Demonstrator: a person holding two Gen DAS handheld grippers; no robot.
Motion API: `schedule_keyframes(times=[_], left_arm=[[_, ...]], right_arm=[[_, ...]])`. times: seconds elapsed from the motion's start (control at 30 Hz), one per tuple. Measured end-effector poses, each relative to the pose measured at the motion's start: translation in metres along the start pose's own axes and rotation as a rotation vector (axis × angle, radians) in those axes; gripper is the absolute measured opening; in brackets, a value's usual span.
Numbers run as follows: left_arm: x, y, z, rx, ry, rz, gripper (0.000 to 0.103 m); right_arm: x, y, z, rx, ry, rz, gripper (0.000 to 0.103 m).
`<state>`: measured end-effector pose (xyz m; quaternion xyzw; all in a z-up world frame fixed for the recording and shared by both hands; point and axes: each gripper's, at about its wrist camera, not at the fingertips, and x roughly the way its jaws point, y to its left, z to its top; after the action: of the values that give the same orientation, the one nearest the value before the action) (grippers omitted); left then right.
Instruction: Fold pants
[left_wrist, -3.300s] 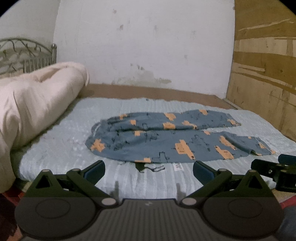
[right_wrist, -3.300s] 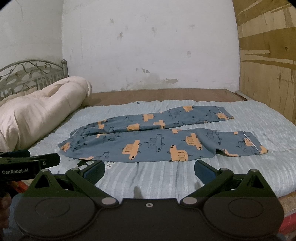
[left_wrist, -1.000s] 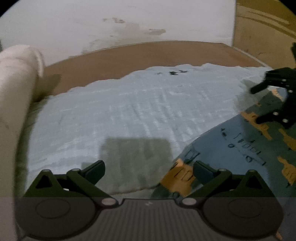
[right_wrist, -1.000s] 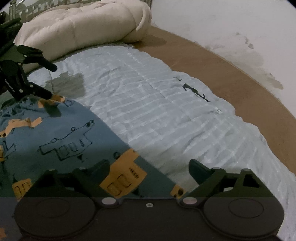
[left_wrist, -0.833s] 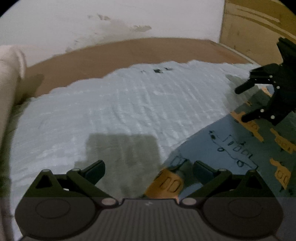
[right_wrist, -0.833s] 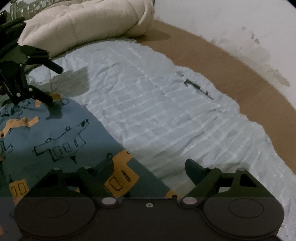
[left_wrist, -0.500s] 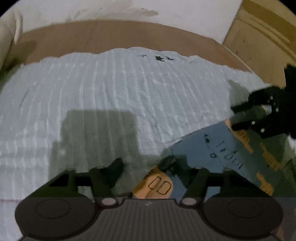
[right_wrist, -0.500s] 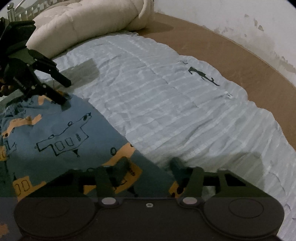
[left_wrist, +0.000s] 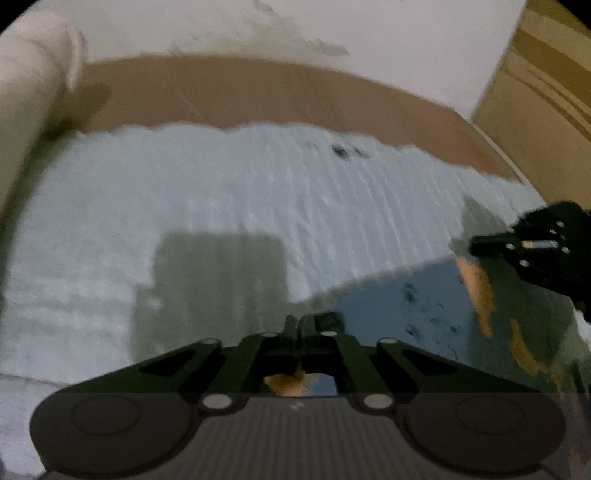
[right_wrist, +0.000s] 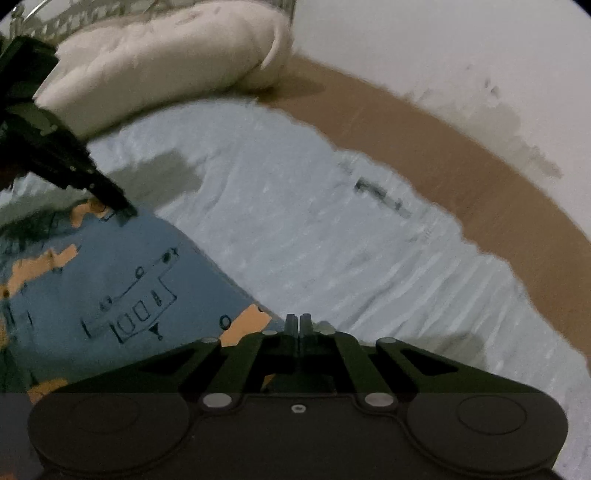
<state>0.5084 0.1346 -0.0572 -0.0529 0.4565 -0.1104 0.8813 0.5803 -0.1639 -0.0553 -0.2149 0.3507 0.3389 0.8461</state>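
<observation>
Currently the pants (right_wrist: 110, 288), blue with orange vehicle prints, lie on the pale ribbed bedspread (left_wrist: 258, 206), their far edge pinched by both grippers. Left gripper (left_wrist: 300, 325) and right gripper (right_wrist: 298, 323) each have jaws clamped on that fabric edge. Motion blur obscures details; the small dark mark on the bedspread at 1 o'clock is unreadable, and the cream duvet (right_wrist: 166, 55) is cut off at 11 o'clock.

Two close downward wrist views, shared bedsheet (left_wrist: 229, 206)

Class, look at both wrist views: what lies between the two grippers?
In both views, the top edge of the blue pants spans from the left gripper to the right gripper; each is shut on it. The pale bedsheet lies beyond.
</observation>
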Motion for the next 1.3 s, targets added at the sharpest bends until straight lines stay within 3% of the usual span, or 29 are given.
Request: schedule_keyframes(times=[0.1, 0.2, 0.27, 0.33, 0.37, 0.4, 0.43, 0.5, 0.63, 0.67, 0.7, 0.73, 0.77, 0.83, 0.87, 0.9, 1.0, 1.3], left_arm=[[-0.005, 0.009, 0.002, -0.037, -0.075, 0.05, 0.0], [0.0, 0.018, 0.0, -0.061, -0.077, 0.057, 0.0], [0.005, 0.021, -0.003, -0.066, -0.05, 0.014, 0.0], [0.008, 0.023, -0.005, -0.043, -0.017, -0.035, 0.014], [0.009, 0.023, -0.006, -0.024, -0.009, -0.04, 0.019], [0.011, 0.023, -0.008, -0.005, -0.007, -0.039, 0.033], [0.011, 0.022, -0.009, 0.015, -0.007, -0.039, 0.052], [0.012, 0.021, -0.011, 0.036, -0.007, -0.061, 0.065], [0.019, 0.02, -0.016, 0.063, 0.025, -0.09, 0.065], [0.023, 0.02, -0.017, 0.065, 0.041, -0.081, 0.064], [0.026, 0.02, -0.018, 0.068, 0.062, -0.075, 0.055], [0.029, 0.019, -0.019, 0.072, 0.078, -0.066, 0.039], [0.031, 0.017, -0.021, 0.078, 0.084, -0.051, 0.032], [0.032, 0.013, -0.022, 0.074, 0.088, -0.027, 0.009], [0.034, 0.012, -0.024, 0.061, 0.086, -0.027, 0.004], [0.033, 0.01, -0.024, 0.045, 0.085, -0.025, 0.0], [0.021, 0.003, -0.029, 0.051, 0.046, -0.004, 0.0], [-0.044, -0.025, -0.042, 0.092, -0.096, 0.005, 0.0]], right_arm=[[0.007, -0.003, 0.007, 0.023, -0.011, -0.001, 0.0], [0.018, -0.003, 0.004, 0.028, 0.017, 0.037, 0.0], [0.018, -0.004, -0.001, 0.038, 0.029, 0.113, 0.013], [0.018, -0.005, -0.006, 0.027, 0.05, 0.147, 0.042], [0.018, -0.005, -0.008, 0.02, 0.059, 0.154, 0.048], [0.017, -0.004, -0.01, 0.018, 0.064, 0.163, 0.059], [0.018, -0.006, -0.012, 0.024, 0.069, 0.179, 0.063], [0.02, -0.007, -0.014, 0.034, 0.081, 0.194, 0.065], [0.027, -0.009, -0.02, 0.042, 0.124, 0.191, 0.069], [0.027, -0.01, -0.023, 0.054, 0.127, 0.188, 0.069], [0.027, -0.01, -0.024, 0.062, 0.129, 0.184, 0.068], [0.028, -0.009, -0.024, 0.065, 0.133, 0.177, 0.063], [0.028, -0.007, -0.025, 0.065, 0.139, 0.172, 0.058], [0.026, -0.005, -0.024, 0.075, 0.143, 0.168, 0.035], [0.025, -0.004, -0.024, 0.078, 0.144, 0.166, 0.028], [0.023, -0.001, -0.023, 0.073, 0.14, 0.155, 0.015], [0.009, 0.007, -0.023, 0.071, 0.109, 0.1, 0.002], [-0.075, 0.046, -0.035, 0.058, -0.073, -0.05, 0.0]])
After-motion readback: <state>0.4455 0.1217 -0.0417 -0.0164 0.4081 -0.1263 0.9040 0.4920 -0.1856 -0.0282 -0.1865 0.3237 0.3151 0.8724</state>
